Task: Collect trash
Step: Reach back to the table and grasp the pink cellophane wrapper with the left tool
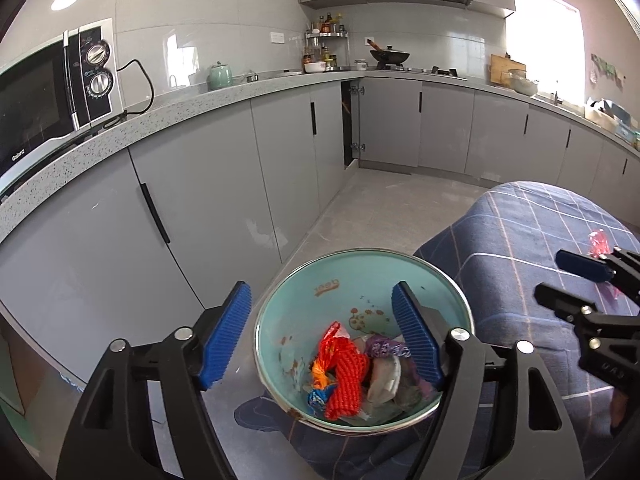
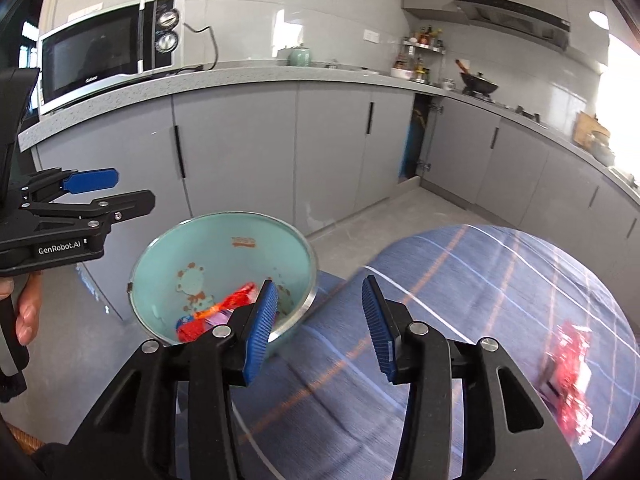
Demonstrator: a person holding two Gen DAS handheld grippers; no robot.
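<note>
The left tool [image 1: 322, 336] stands wide over the bowl [image 1: 304, 292], nothing between its pads. Its view shows the trash [image 1: 348, 368] clearly: an orange net, wrappers. The right tool [image 2: 320, 328] is partly open and empty; only its view shows a blurred red wrapper [image 2: 572, 376] on the cloth [image 2: 480, 280] at 4 o'clock.

mint-green bowl [image 1: 304, 312], red-orange wrappers [image 1: 344, 376], blue checked cloth [image 1: 520, 240].

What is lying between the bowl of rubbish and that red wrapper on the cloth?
Nothing but bare checked cloth, seen from the right wrist. The bowl stands at its left, the red wrapper far right.
</note>
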